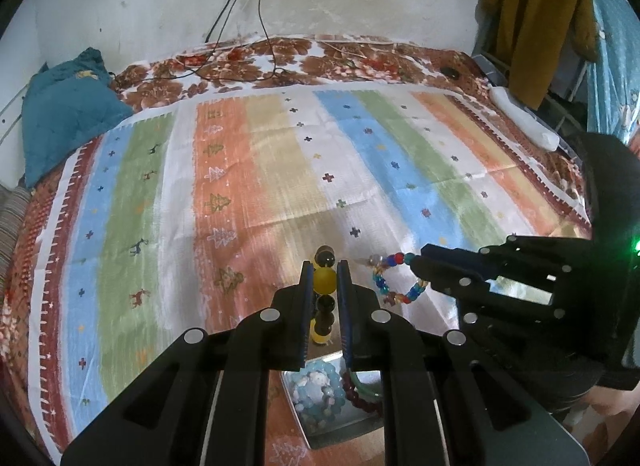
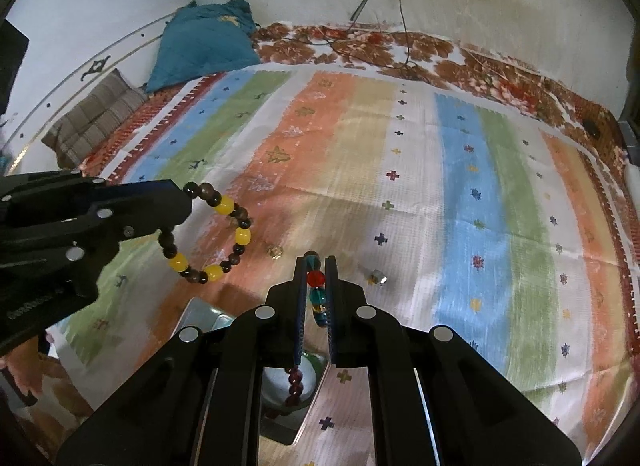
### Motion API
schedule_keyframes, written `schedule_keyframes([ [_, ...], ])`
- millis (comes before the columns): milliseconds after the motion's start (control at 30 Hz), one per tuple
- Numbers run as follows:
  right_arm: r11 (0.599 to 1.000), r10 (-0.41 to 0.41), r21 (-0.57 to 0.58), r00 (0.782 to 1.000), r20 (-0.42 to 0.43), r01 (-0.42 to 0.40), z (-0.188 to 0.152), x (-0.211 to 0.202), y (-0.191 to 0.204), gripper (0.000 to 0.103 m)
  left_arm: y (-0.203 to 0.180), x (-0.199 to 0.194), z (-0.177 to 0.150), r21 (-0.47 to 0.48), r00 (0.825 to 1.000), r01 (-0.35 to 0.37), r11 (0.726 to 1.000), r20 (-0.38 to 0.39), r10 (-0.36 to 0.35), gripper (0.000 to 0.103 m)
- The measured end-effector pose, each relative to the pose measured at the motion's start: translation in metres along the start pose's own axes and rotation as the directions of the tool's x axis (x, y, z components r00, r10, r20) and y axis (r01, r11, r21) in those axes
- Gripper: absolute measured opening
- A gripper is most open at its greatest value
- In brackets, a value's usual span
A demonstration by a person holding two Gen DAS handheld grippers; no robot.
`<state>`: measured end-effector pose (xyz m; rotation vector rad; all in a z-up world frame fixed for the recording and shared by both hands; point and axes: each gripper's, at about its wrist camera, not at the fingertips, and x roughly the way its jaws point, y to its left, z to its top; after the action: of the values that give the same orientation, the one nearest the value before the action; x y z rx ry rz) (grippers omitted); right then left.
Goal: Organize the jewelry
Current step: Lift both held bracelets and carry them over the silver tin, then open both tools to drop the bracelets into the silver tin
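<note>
While our left gripper (image 1: 324, 278) pinches the yellow-and-dark bracelet (image 2: 212, 234), our right gripper (image 2: 316, 278) beside it pinches the multicoloured bracelet (image 1: 394, 280).

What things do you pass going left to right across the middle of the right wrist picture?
Left gripper → yellow and brown bead bracelet → small gold bead → right gripper holding the colorful bead bracelet → small silver bead.

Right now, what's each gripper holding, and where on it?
Left gripper: yellow-and-dark bead bracelet, pinched across its beads at one side. Right gripper: multicolor bead bracelet, likewise clamped on its beads.
</note>
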<state>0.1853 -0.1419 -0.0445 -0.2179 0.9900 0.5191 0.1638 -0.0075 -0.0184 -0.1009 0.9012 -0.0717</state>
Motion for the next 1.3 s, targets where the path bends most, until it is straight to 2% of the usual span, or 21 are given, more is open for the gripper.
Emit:
schedule_keyframes([
  [733,1.000,0.028,-0.007,0.999,0.022,-0.028,-0.029,-0.030,0.010,0.010,-0.010,-0.023,-0.036,0.015,1.000,-0.012,1.000,0.012,0.012,0.011],
  [1100,0.999,0.046,-0.010,0.999,-0.018,-0.046,-0.039,-0.028,0.013,0.010,-0.011,-0.027,-0.045,0.006,1.000,-0.016,1.000,0.007,0.016,0.011],
  [1200,1.000,0.020,-0.005,1.000,-0.025,-0.020,-0.041,-0.026,0.012,0.010,-0.011,-0.027,-0.047,0.007,0.999,-0.049,0.999,0.009,0.049,0.012],
  [1233,1.000,0.015,0.000,0.999,-0.028,-0.015,-0.041,-0.025,0.011,0.011,-0.010,-0.028,-0.047,0.004,0.998,-0.056,0.998,0.010,0.056,0.015],
  [1300,1.000,0.002,0.017,1.000,-0.030,-0.002,-0.041,-0.025,0.007,0.016,-0.008,-0.028,-0.047,-0.006,0.998,-0.062,0.998,0.008,0.062,0.016],
])
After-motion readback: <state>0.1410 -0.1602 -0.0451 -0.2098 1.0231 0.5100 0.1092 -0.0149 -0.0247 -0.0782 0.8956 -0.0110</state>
